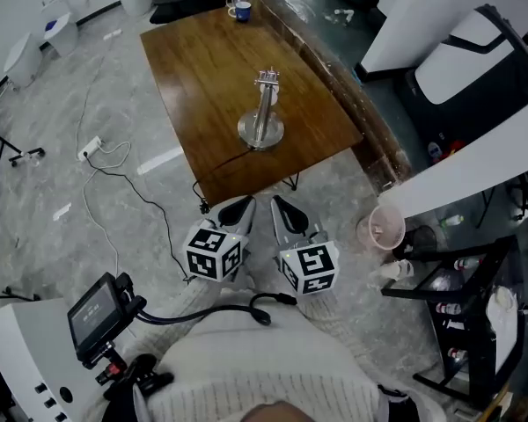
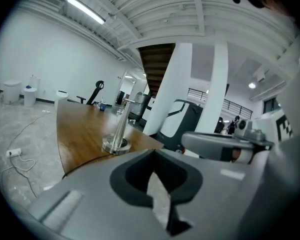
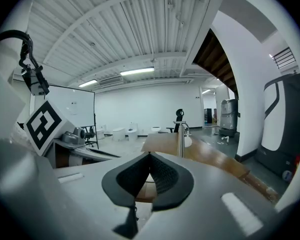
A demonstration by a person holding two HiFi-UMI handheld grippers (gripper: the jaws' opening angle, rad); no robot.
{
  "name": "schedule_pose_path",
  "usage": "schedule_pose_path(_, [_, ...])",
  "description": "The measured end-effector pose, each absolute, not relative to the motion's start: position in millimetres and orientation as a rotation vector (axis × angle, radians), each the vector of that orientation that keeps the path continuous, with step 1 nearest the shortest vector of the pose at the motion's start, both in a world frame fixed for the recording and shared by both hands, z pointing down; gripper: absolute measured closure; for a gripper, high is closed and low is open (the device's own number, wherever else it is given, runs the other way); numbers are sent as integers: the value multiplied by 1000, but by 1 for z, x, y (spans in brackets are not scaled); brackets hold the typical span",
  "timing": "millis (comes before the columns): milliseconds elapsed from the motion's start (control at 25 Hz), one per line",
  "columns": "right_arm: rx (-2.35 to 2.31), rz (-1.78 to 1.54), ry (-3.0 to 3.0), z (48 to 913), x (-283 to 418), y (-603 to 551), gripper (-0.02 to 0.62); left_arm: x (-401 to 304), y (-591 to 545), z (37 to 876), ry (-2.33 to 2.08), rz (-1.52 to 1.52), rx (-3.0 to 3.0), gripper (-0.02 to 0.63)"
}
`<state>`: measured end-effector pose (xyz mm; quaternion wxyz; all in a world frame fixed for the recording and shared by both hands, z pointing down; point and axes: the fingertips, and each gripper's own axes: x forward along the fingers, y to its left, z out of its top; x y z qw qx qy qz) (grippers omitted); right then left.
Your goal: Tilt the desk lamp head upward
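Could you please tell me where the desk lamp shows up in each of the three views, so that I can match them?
Head view: the desk lamp stands just above the picture's centre.
Left gripper view: it is left of centre, with its round base showing.
Right gripper view: it is just right of centre, a thin upright post.
Shared landmark: the wooden table under it, seen in all three.

Wooden table [image 1: 202, 69] on a grey floor [image 1: 62, 148] — carries a metal desk lamp [image 1: 263, 112] upright near centre and a mug [image 1: 239, 10] at the far end.
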<state>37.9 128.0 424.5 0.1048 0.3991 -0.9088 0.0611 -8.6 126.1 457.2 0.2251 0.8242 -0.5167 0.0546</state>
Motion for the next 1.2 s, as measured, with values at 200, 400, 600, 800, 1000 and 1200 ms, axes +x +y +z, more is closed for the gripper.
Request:
schedule_pose_path(200, [1168,177,-2651,448,30,70,597,-21,67,479,-1416,148,2249,598])
schedule_pose_path(400, [1159,193,-2635,457,16,12,597,-35,10,484,-1376,145,2244,598])
schedule_pose_path(600, [1187,200,-2622,454,0,-45,597,-50,-47,479,-1335,169,2270,598])
schedule_pose_path(800, [1190,211,-2600,456,-14,-96,597,-60,-87,481,-1282,183,2277,598])
schedule_pose_path(1000, [1230,268,-2553,472,-4,-142,559,-52,-122,497,-1225,214,2248,598])
schedule_pose_path(1200, [1183,306,-2539,487,0,-163,476,-48,-144,498,-1208,197,2244,598])
